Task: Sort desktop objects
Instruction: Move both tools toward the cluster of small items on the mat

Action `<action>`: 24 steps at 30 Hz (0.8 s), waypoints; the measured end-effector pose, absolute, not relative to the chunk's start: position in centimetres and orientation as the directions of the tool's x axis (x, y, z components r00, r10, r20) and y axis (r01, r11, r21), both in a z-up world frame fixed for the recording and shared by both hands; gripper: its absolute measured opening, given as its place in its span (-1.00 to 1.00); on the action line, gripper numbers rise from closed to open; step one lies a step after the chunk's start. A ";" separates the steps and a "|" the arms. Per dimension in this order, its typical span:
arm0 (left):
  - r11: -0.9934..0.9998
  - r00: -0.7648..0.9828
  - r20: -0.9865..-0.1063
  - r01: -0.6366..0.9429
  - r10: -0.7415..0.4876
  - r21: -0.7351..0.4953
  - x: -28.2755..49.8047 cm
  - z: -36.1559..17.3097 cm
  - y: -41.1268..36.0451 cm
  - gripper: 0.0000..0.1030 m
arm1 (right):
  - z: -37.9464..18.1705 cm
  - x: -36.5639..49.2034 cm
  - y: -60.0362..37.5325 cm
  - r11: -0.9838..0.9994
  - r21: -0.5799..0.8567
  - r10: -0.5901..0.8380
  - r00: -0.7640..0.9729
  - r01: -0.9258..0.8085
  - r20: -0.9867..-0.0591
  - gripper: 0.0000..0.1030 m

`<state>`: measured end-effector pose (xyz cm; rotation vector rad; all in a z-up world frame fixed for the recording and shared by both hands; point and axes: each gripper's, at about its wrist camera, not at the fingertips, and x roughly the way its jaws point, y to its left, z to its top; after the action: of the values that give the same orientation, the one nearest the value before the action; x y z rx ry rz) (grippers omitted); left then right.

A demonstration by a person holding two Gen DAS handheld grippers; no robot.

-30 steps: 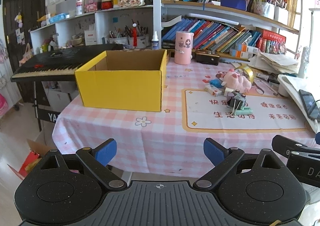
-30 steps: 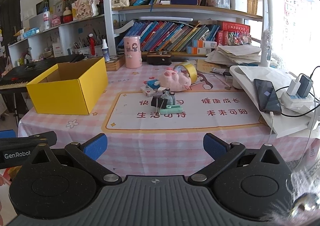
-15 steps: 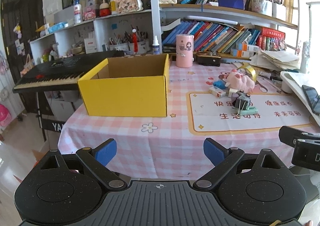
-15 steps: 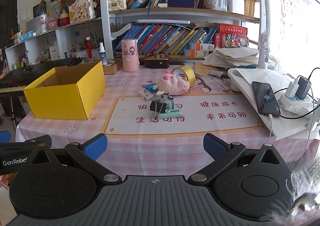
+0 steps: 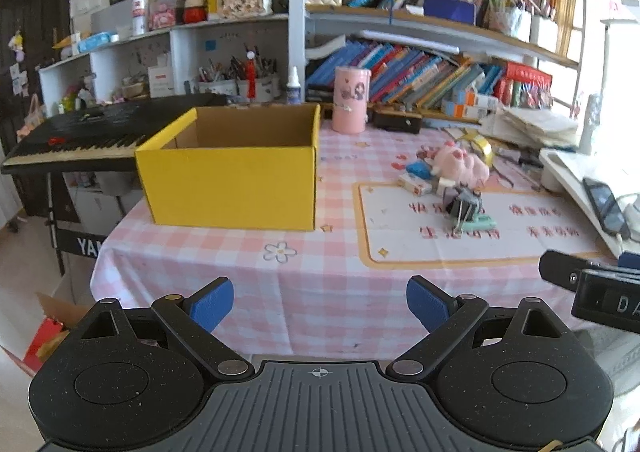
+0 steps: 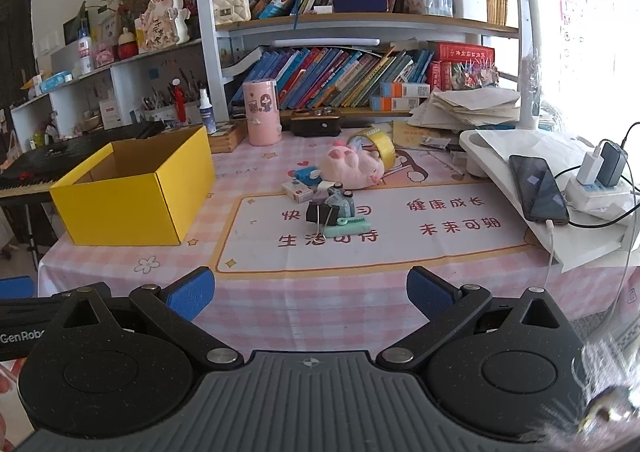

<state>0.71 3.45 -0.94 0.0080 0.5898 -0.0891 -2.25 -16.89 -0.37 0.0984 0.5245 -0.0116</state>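
Left gripper (image 5: 319, 302) and right gripper (image 6: 310, 292): ribbed blue pads spread, empty. Yellow cardboard box (image 5: 232, 182): rectangular, open-topped.

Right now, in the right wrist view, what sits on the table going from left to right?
Yellow box → pink cup → black binder clip → pink plush pig → tape roll → phone → chargers on a power strip.
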 end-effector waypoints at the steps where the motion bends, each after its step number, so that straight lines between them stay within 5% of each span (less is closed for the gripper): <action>1: 0.996 0.834 -0.545 0.085 -0.080 -0.017 0.6 -0.9 3.4 0.85 | -0.3 -2.2 -16.9 0.995 0.091 0.015 0.866 0.035 -0.500 1.00; 9: 0.994 0.847 -0.531 0.081 -0.034 0.067 0.7 -0.8 2.2 0.85 | 0.0 -2.5 -16.3 0.999 0.044 -0.004 0.875 0.029 -0.484 1.00; 24: 0.998 0.800 -0.599 0.053 -0.031 0.019 2.1 -1.9 1.5 0.85 | -1.0 -1.8 -17.0 1.000 0.014 0.017 0.860 -0.012 -0.510 1.00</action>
<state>2.10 1.49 -1.87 0.0349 0.6418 -0.0452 -1.79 -17.03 -0.97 0.0102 0.5351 0.0150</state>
